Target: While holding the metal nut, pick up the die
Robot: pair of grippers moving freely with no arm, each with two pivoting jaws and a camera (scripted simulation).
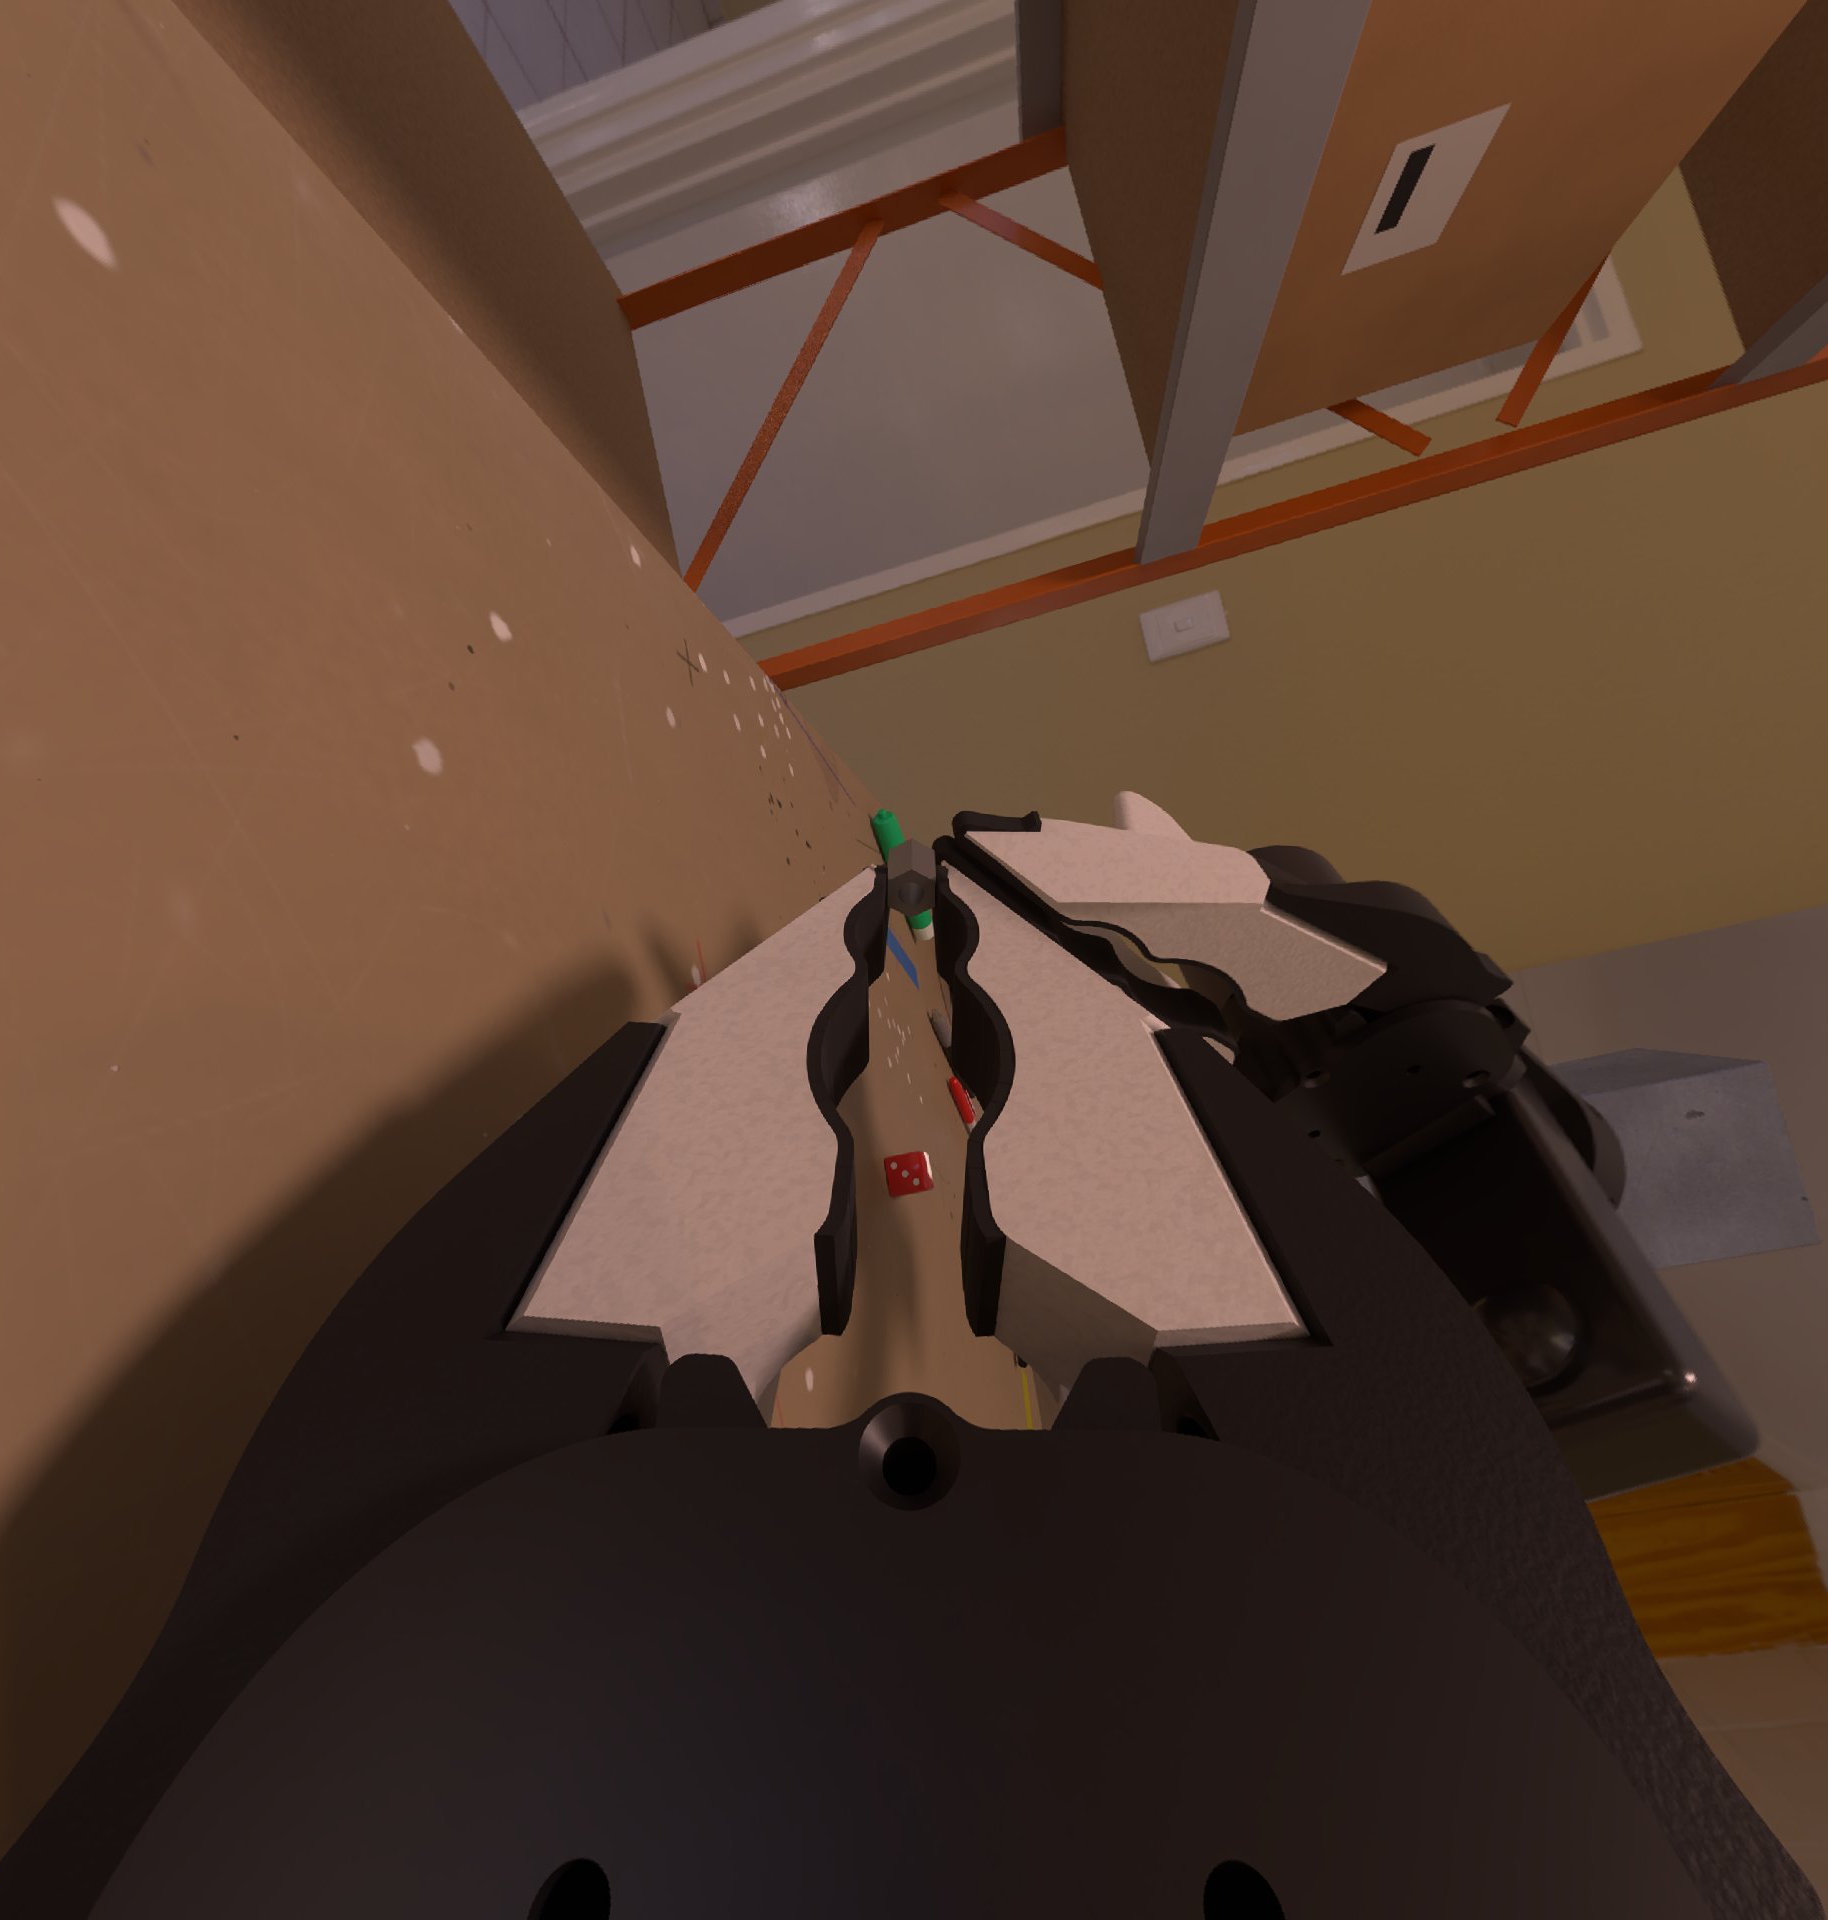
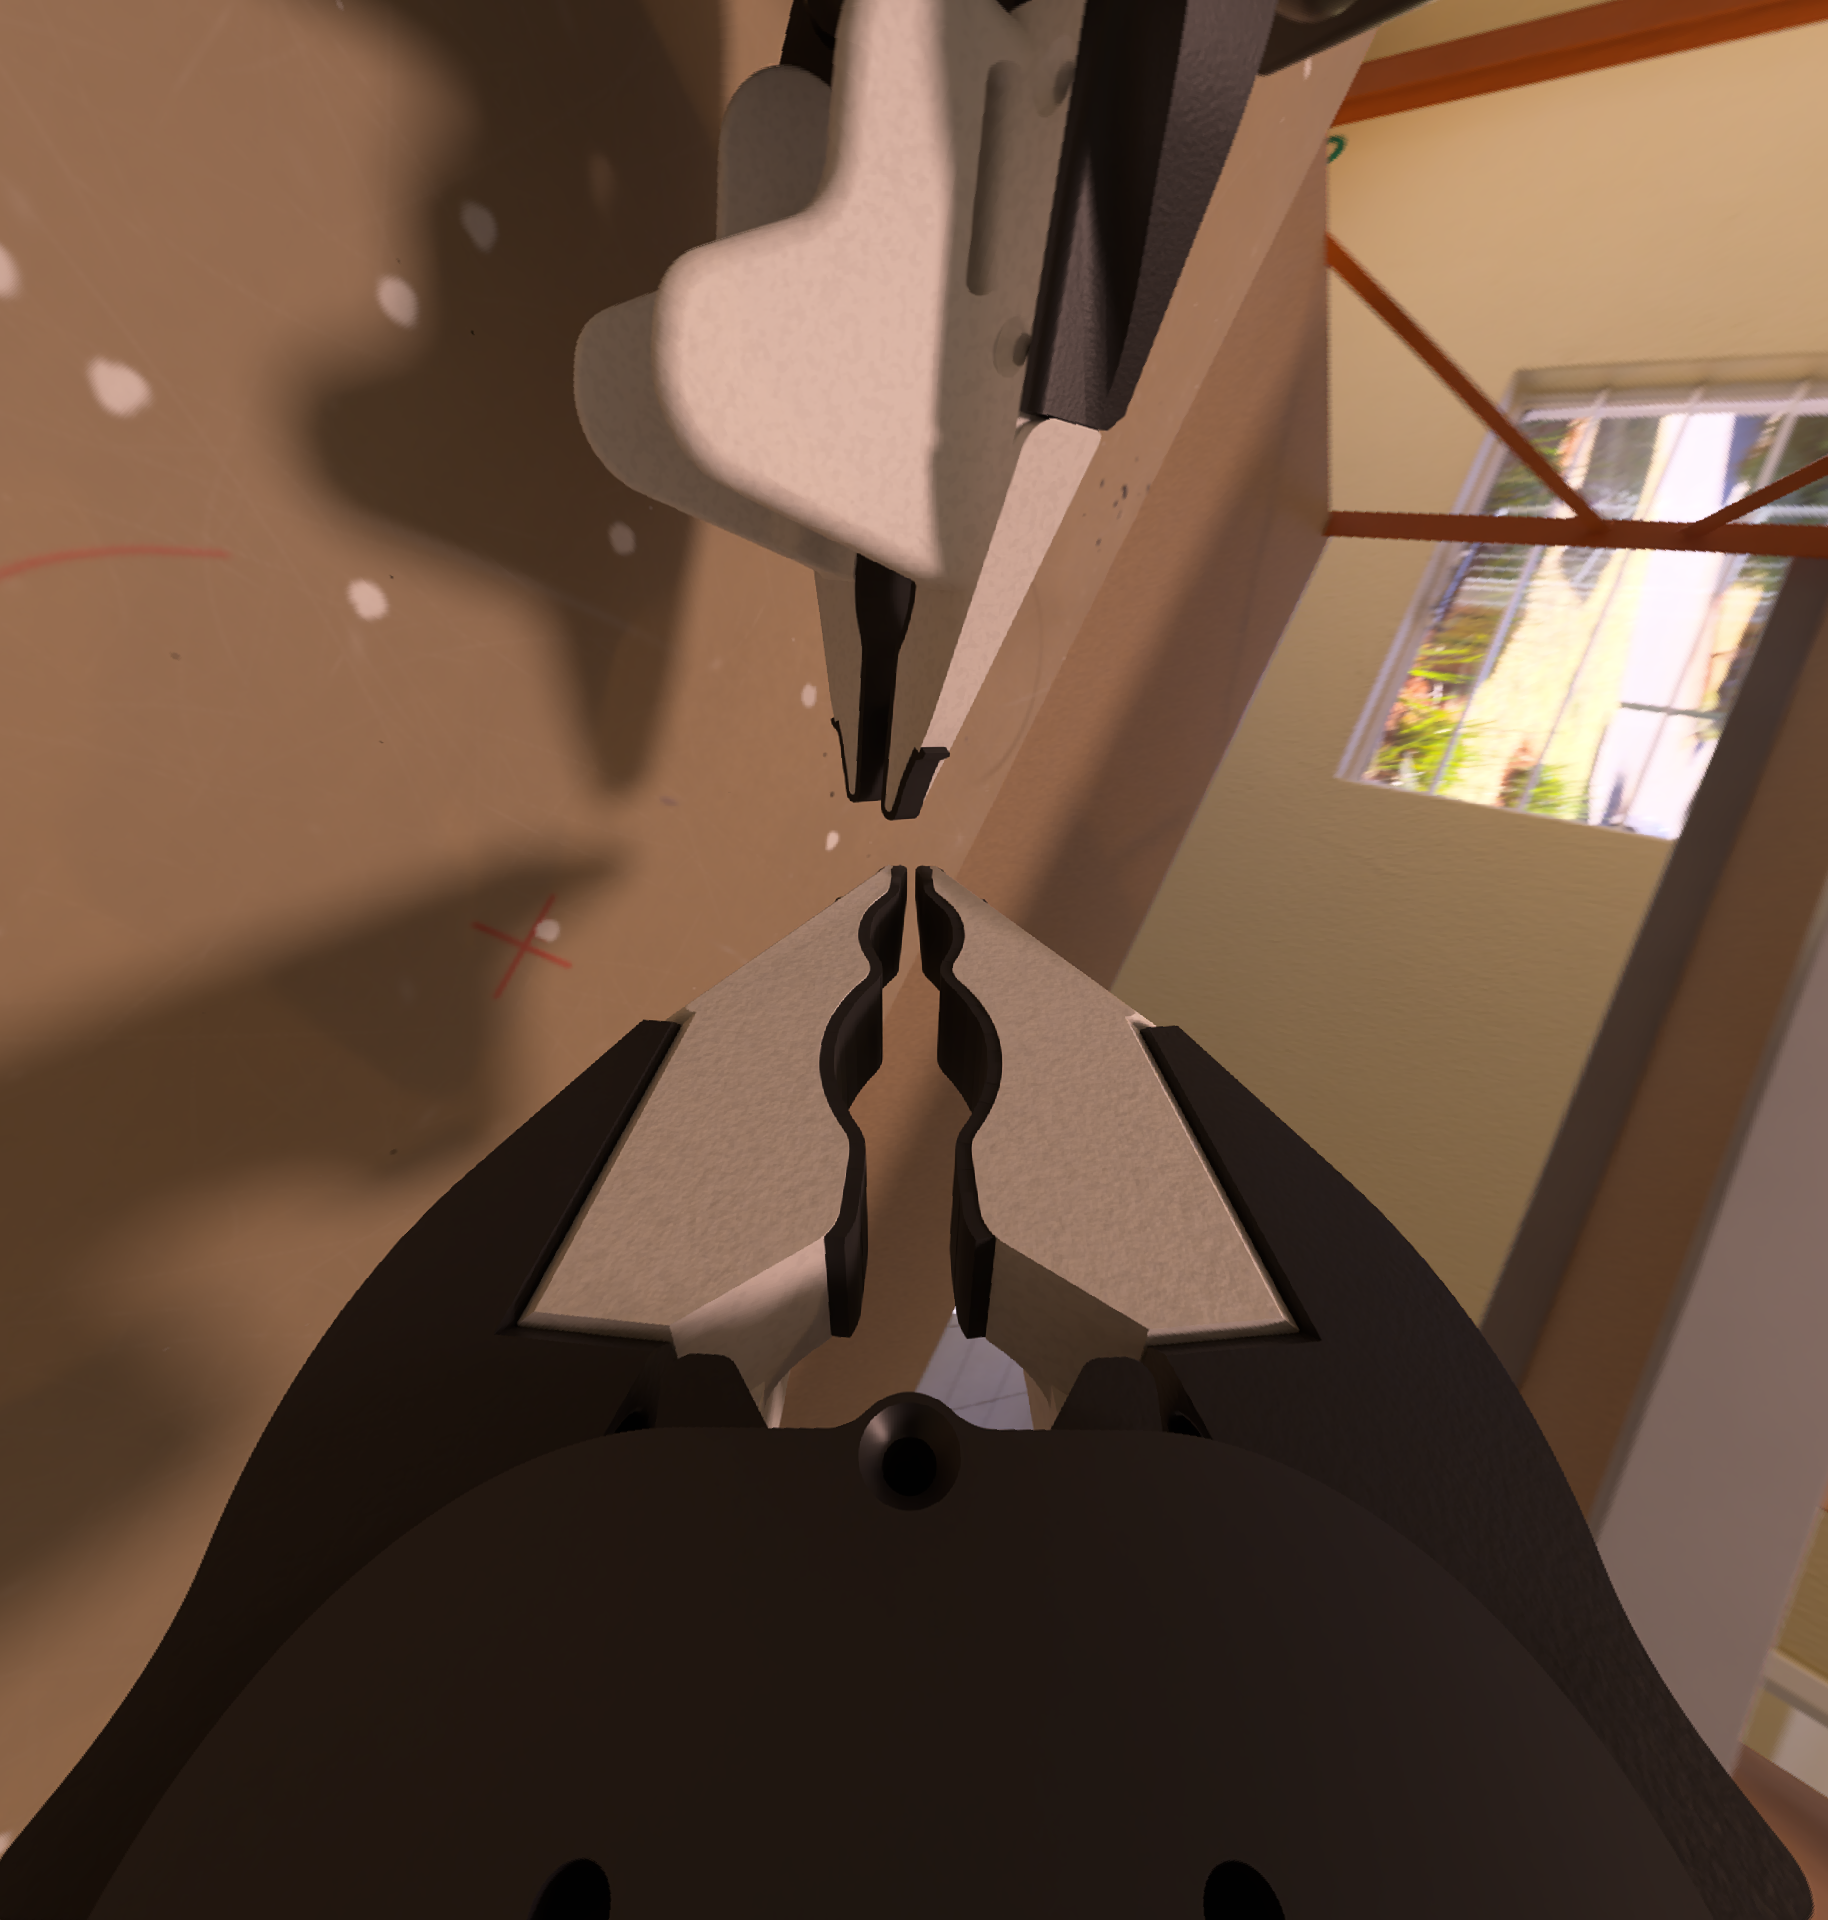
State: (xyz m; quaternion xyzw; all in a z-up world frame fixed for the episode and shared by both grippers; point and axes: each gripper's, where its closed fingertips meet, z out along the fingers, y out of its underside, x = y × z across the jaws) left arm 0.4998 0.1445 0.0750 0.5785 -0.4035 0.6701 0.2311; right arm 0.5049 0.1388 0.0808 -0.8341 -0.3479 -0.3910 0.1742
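My left gripper (image 1: 908, 885) is shut on a small grey metal nut (image 1: 908, 868) at its fingertips, held just off the brown table (image 1: 266, 727). The red die (image 1: 907, 1174) with white pips lies on the table and shows in the gap between the left fingers, nearer the camera than the tips. My right gripper (image 2: 910, 878) is shut and empty above the table (image 2: 214, 727). It also shows in the left wrist view (image 1: 954, 840), tip to tip beside the nut. The left gripper (image 2: 889, 795) faces it in the right wrist view, where nut and die are hidden.
A green peg (image 1: 886, 828), a blue piece (image 1: 902, 956) and a red piece (image 1: 960, 1099) lie on the table near the nut and die. Cardboard boxes (image 1: 1409, 208) sit on orange shelving (image 1: 1305, 509). A grey block (image 1: 1679, 1132) and a window (image 2: 1596, 613) stand beyond the table edge.
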